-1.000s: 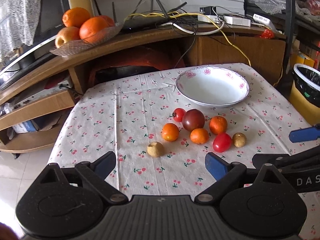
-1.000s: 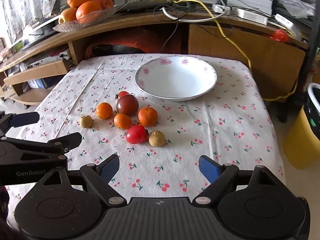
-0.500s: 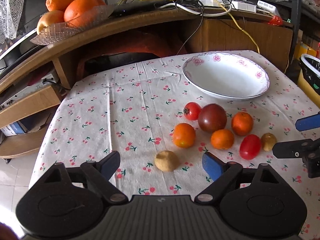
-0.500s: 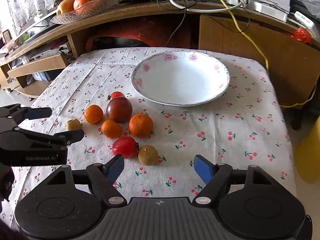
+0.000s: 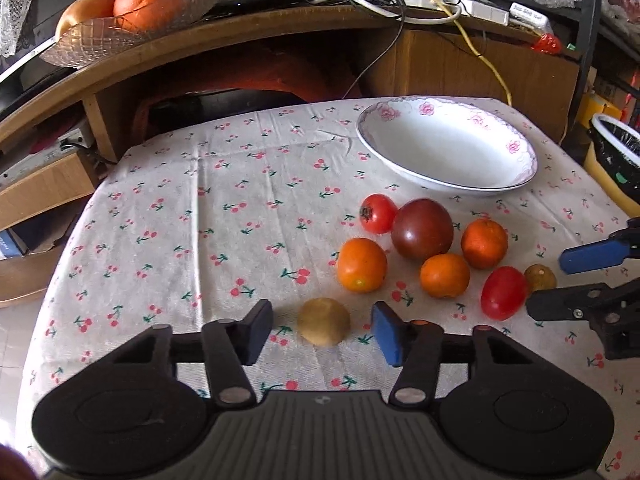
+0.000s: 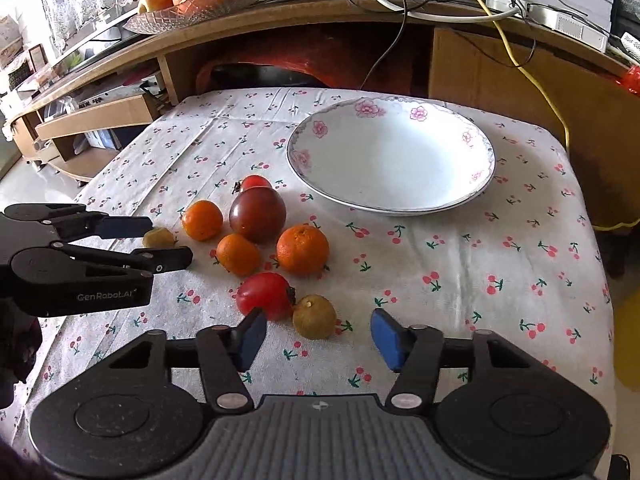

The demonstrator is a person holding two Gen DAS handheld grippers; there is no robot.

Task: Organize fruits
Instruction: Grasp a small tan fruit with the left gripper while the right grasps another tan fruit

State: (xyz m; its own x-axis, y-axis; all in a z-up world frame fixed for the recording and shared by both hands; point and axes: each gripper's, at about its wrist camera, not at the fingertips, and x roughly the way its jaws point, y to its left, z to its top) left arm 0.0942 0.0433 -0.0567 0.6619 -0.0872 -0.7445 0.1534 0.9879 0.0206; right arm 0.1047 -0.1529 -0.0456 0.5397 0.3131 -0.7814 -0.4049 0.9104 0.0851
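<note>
Tablecloth (image 5: pixel 180 220) with cherry print carries a white bowl (image 6: pixel 392 200), fruit clustered just beside it. Left gripper (image 5: pixel 320 336) spreads wide around one brown fruit (image 5: pixel 323 321), pads apart from it. Right gripper (image 6: pixel 316 336) gapes too, a second brown fruit (image 6: pixel 314 317) between its fingers, touching a red tomato (image 6: pixel 264 294).

Colours of fruit, dish and cloth on a table.
A white tablecloth (image 5: pixel 240 208) was printed with small red cherries on green stems. The white bowl (image 6: pixel 394 156) was edged with pink flowers and a thin dark line. The fruits were seen as three orange mandarins (image 6: pixel 302 249), two red tomatoes (image 6: pixel 266 295), one dark maroon tomato (image 6: pixel 257 217) and two dull yellow-brown round fruits (image 6: pixel 314 317). The gripper fingers (image 6: pixel 387 337) were black with blue pads.
</note>
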